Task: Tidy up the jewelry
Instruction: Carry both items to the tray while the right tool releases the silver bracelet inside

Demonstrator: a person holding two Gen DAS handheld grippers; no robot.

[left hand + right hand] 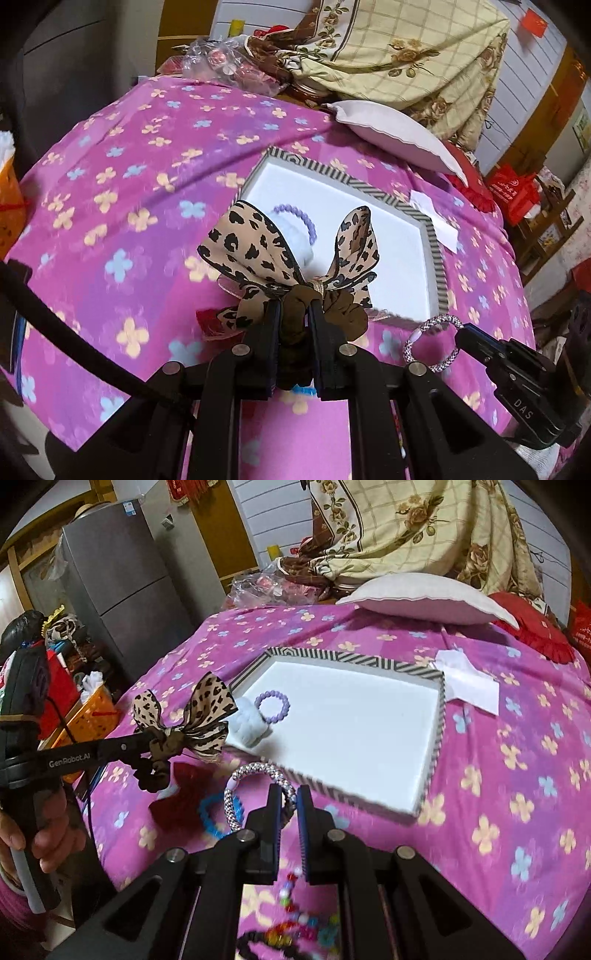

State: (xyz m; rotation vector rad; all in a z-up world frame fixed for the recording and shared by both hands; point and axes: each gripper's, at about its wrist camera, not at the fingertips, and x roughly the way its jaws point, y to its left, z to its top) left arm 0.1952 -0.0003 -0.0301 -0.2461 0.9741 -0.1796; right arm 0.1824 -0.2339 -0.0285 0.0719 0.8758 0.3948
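My left gripper point(293, 308) is shut on a brown scrunchie with a leopard-print bow point(273, 254), held above the near left corner of the white striped-rim tray point(436, 236); it also shows in the right wrist view point(192, 716). My right gripper point(290, 794) is shut on a silver-purple beaded bracelet point(240, 786), held just before the tray's point(439, 709) near edge; the bracelet also shows in the left wrist view point(432, 343). In the tray lie a purple bead bracelet point(272, 706) and a pale blue fluffy scrunchie point(247, 723).
A red bow point(177, 794) and a blue bracelet point(218, 812) lie on the pink flowered cover left of my right gripper. Coloured beads point(291, 923) lie below it. A white pillow point(424, 594), folded paper point(469, 686) and an orange basket point(88, 709) are around.
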